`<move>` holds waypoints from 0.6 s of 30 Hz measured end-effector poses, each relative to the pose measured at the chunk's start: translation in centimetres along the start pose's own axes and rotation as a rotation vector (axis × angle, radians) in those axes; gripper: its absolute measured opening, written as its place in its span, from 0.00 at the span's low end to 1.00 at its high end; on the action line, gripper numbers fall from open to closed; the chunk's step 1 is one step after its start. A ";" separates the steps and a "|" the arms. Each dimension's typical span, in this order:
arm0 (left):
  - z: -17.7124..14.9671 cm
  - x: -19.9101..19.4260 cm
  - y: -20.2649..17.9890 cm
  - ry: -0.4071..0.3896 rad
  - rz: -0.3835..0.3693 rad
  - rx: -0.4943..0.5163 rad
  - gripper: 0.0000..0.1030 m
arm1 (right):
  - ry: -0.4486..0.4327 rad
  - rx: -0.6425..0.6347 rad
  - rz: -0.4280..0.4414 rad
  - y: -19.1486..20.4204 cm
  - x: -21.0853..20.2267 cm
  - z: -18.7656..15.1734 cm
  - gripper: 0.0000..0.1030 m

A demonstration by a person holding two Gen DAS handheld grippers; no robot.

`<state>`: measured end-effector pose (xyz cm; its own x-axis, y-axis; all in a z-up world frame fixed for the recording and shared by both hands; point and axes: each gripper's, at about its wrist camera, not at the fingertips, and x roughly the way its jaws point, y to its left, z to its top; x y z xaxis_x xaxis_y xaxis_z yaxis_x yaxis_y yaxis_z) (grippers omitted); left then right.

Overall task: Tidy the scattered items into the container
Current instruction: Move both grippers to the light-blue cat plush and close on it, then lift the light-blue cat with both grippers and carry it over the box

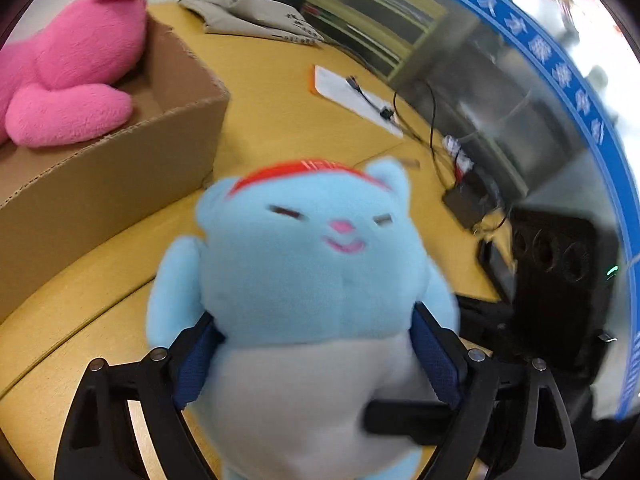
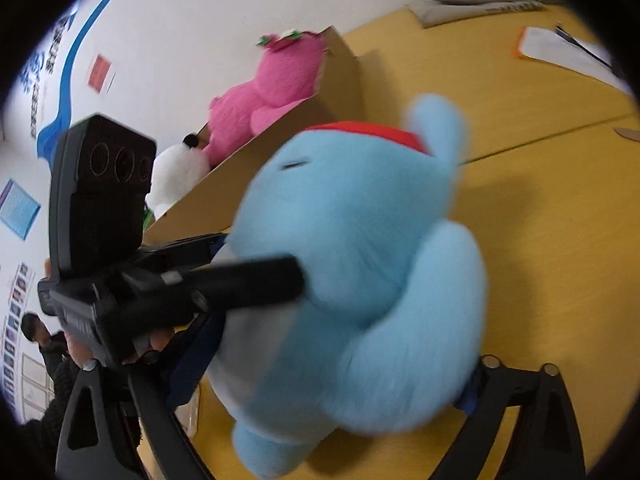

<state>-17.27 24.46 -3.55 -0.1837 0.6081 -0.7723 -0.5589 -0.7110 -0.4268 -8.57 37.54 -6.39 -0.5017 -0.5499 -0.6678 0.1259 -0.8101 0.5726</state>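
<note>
A light-blue plush toy (image 1: 304,280) with a red cap is held above the yellow table. My left gripper (image 1: 316,364) is shut on its belly, blue pads pressing both sides. My right gripper (image 2: 340,376) is shut on the same toy (image 2: 360,264) from the side; its finger shows in the left wrist view (image 1: 404,418). The left gripper's finger (image 2: 248,280) pokes into the toy in the right wrist view. The cardboard box (image 1: 120,168) stands to the left, with a pink plush (image 1: 76,64) inside. In the right wrist view the box (image 2: 224,196) also holds a white plush (image 2: 176,176).
On the yellow table (image 1: 280,92) lie a folded grey cloth (image 1: 256,16), a white paper with an orange edge (image 1: 352,96), cables and a small black device (image 1: 464,200). Shelving stands beyond the table's far edge. A person stands in the background at the left (image 2: 36,332).
</note>
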 end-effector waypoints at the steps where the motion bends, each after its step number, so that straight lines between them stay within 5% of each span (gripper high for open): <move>1: -0.2 -0.3 0.2 -0.011 -0.002 -0.012 0.88 | 0.002 -0.021 0.000 0.6 0.2 -0.1 0.84; 5: -0.9 -1.8 1.0 -0.040 -0.038 -0.059 0.83 | -0.023 -0.054 0.032 1.6 -0.5 -0.1 0.70; 12: -2.0 -8.1 0.0 -0.161 0.015 -0.065 0.82 | -0.049 -0.234 0.051 6.2 -2.0 -0.1 0.68; 18: 1.3 -15.1 0.4 -0.322 0.123 -0.061 0.82 | -0.081 -0.420 0.118 11.6 -3.0 5.1 0.68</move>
<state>-15.80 15.43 8.54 -0.4974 0.5901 -0.6359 -0.4690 -0.7996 -0.3751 -9.95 30.81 4.66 -0.5262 -0.6398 -0.5602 0.5147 -0.7640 0.3891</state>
